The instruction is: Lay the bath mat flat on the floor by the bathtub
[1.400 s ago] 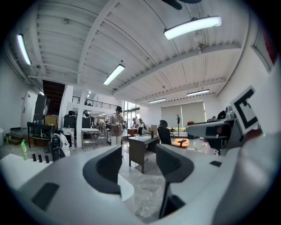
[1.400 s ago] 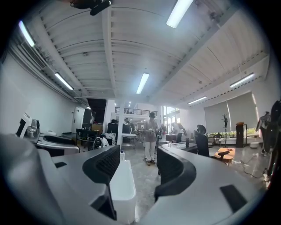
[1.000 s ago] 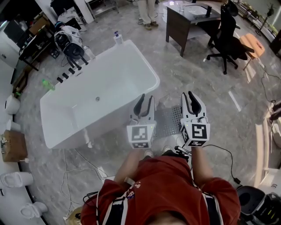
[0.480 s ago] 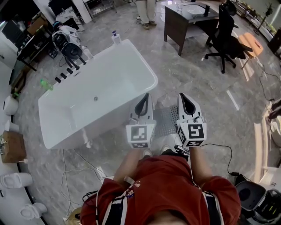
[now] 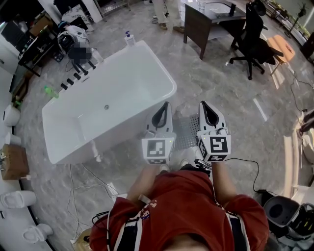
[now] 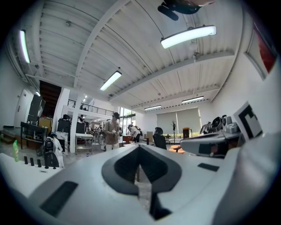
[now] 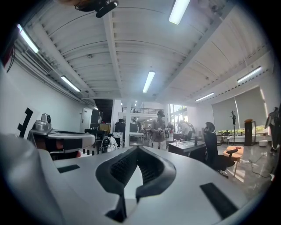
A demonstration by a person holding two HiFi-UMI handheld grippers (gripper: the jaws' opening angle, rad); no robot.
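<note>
The grey dotted bath mat [image 5: 186,133] lies on the marble floor beside the near right end of the white bathtub [image 5: 113,98]. The two grippers, held above it, hide part of it in the head view. My left gripper [image 5: 164,106] is shut with nothing between its jaws, and it hovers over the mat's left edge by the tub. My right gripper [image 5: 204,105] is also shut and empty, over the mat's right edge. Both gripper views look level across the room: the left gripper [image 6: 139,149] and the right gripper [image 7: 138,150] show closed jaws and no mat.
A dark desk [image 5: 211,22] and a black office chair [image 5: 252,46] stand at the back right. A person's legs [image 5: 164,12] are at the top. A pump bottle [image 5: 130,39] sits on the tub's far rim. Cables [image 5: 248,169] trail on the floor near my feet.
Both grippers' jaws have gone from partly open to shut. The grippers have stayed above the mat, almost in the same place.
</note>
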